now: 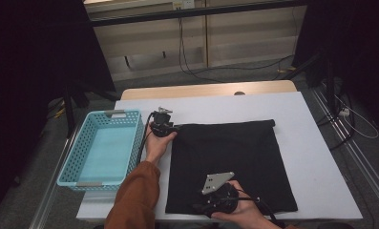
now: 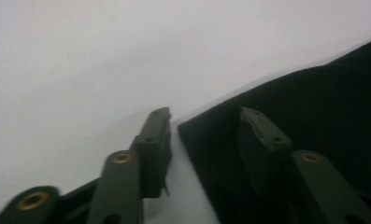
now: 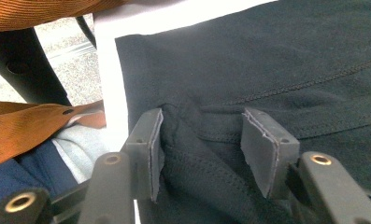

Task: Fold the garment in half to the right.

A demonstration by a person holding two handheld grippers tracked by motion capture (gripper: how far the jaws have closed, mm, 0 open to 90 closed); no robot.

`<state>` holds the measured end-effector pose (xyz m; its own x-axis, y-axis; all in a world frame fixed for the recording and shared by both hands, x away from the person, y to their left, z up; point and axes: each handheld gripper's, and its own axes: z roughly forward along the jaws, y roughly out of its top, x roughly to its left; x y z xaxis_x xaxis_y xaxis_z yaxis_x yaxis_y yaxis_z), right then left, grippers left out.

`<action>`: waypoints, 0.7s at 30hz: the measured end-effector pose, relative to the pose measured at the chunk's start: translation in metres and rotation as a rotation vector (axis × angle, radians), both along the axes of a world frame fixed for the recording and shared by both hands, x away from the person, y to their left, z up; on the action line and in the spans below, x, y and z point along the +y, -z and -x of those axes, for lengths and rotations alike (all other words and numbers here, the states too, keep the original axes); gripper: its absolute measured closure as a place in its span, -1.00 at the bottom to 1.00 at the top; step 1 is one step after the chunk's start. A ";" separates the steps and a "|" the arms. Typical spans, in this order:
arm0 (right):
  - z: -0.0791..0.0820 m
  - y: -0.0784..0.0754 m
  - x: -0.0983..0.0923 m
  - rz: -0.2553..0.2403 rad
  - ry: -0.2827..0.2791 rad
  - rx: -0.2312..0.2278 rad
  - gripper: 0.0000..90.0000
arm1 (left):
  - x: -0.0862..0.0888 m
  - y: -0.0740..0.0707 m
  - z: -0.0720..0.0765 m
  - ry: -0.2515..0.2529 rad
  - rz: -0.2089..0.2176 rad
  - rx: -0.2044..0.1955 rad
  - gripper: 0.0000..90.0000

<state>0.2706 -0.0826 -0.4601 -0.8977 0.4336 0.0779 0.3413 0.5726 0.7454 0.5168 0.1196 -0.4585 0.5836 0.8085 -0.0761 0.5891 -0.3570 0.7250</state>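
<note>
Black square cloth [image 1: 230,164] lies flat on the white table [image 1: 316,157], just right of a light-blue plastic basket [image 1: 106,148]. Left gripper [image 1: 164,125] straddles the cloth's far-left corner, jaws partly apart, not pressing. Right gripper [image 1: 211,202] has bunched near-edge fabric between half-closed jaws.

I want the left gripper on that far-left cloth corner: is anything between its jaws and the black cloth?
Nothing visible. The left gripper straddles the corner edge of the black cloth, one jaw over cloth, one over bare table.
</note>
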 end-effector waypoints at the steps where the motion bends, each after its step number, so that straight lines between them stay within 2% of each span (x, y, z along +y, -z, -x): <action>1: 0.000 0.000 0.000 0.002 0.000 -0.001 0.11 | 0.000 0.000 0.000 0.003 0.005 0.003 0.37; 3: 0.001 0.000 0.001 0.005 0.001 -0.002 0.10 | -0.002 0.000 0.002 0.009 0.007 0.005 0.49; 4: 0.001 0.000 0.001 0.006 0.001 -0.002 0.10 | -0.002 -0.001 0.002 0.006 0.017 0.020 0.58; 6: 0.001 0.000 0.001 0.008 -0.001 -0.004 0.10 | -0.004 0.000 0.002 0.015 0.025 0.023 0.85; 8: 0.001 0.000 0.001 0.012 -0.002 -0.010 0.10 | -0.006 -0.001 0.004 0.020 0.023 0.025 0.89; 11: 0.001 0.000 0.001 0.012 0.001 -0.009 0.10 | -0.005 0.000 0.004 0.009 0.048 0.028 0.91; 12: 0.001 -0.001 0.001 0.012 0.002 -0.005 0.08 | -0.002 0.000 0.004 0.000 0.081 0.040 0.92; 15: 0.001 -0.003 0.002 0.004 0.002 0.002 0.07 | 0.000 -0.003 0.004 -0.018 0.128 0.028 0.92; 18: 0.002 -0.009 0.005 -0.018 0.008 -0.005 0.06 | 0.002 -0.009 0.005 -0.021 0.150 0.017 0.92; 21: 0.003 -0.014 0.016 -0.030 -0.003 -0.016 0.08 | 0.003 -0.009 0.005 -0.023 0.153 0.017 0.92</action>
<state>0.2677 -0.0663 -0.4457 -0.9001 0.4290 0.0765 0.3276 0.5504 0.7679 0.5115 0.1222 -0.4492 0.5627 0.7998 -0.2091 0.6088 -0.2299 0.7593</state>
